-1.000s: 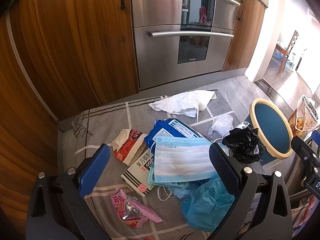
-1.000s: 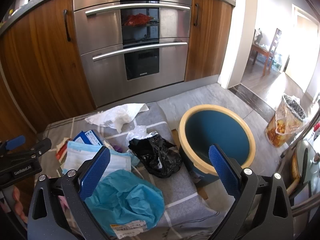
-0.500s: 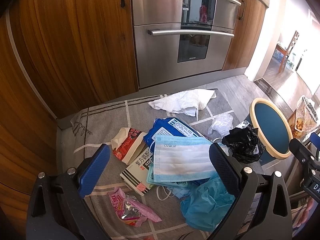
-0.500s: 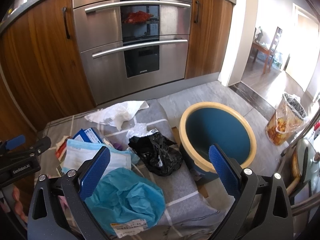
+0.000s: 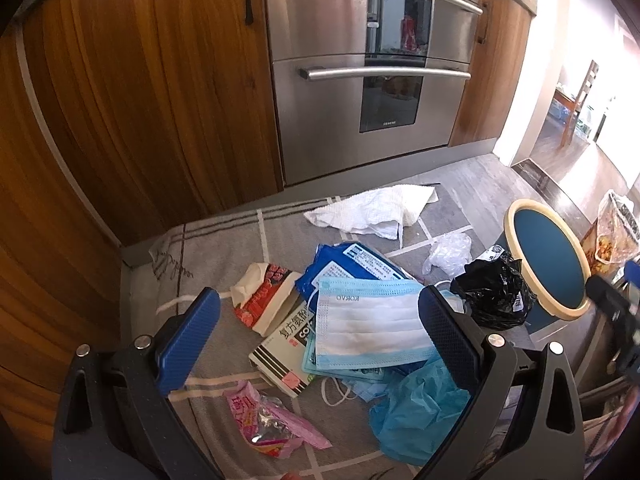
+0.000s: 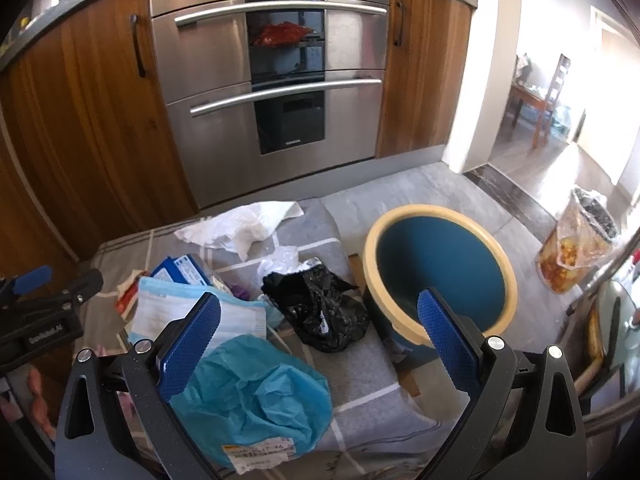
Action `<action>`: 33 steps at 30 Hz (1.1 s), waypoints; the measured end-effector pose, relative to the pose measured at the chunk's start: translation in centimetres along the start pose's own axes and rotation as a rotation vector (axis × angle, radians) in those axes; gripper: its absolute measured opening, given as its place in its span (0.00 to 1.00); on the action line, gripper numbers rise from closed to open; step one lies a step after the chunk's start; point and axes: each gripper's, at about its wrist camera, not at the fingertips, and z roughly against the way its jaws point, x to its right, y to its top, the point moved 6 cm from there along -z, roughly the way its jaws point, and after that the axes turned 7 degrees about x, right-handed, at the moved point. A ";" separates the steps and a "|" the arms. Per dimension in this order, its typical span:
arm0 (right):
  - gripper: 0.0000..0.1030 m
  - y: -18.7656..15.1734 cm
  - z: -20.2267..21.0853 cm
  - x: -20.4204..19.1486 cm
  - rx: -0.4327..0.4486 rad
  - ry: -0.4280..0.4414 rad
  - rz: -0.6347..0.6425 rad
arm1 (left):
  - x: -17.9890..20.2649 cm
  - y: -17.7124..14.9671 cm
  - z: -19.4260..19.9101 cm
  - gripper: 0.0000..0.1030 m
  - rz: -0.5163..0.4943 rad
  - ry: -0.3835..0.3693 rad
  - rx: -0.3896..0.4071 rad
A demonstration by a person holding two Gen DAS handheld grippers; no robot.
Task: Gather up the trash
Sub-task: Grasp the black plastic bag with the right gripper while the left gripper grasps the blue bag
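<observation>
Trash lies on a grey checked mat [image 5: 224, 248]: a face mask [image 5: 368, 324], a blue packet [image 5: 352, 264], a red-and-white wrapper [image 5: 264, 296], a medicine box [image 5: 284, 344], a pink wrapper [image 5: 268, 424], a teal plastic bag [image 5: 416, 416], a black bag [image 5: 492, 300] and a white paper towel [image 5: 372, 212]. A blue bin with a cream rim [image 6: 440, 272] stands right of the mat. My left gripper [image 5: 316, 340] is open above the mask, empty. My right gripper [image 6: 318, 340] is open above the black bag [image 6: 320, 312] and teal bag [image 6: 256, 396], empty.
Wooden cabinets [image 5: 140, 100] and a steel oven [image 5: 372, 72] stand behind the mat. A clear crumpled plastic [image 5: 448, 252] lies near the bin. A bagged bin with food waste [image 6: 572, 256] stands at far right. A doorway with a chair [image 6: 548, 96] opens to the right.
Both grippers have drifted slightly back and up over the pile. Nothing was taken hold of; the trash has not moved.
</observation>
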 end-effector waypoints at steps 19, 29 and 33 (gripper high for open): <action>0.69 -0.5 -9.5 0.2 -0.236 0.242 0.343 | 0.3 2.2 -5.7 0.95 -0.119 -0.034 -0.048; 0.34 -4.4 -13.8 -0.1 -0.431 0.264 0.259 | 2.5 0.2 -6.5 0.95 -0.120 -0.136 -0.128; 0.11 -4.3 -14.0 0.1 -0.433 0.243 0.247 | 5.3 -0.5 -5.7 0.95 -0.184 -0.216 -0.128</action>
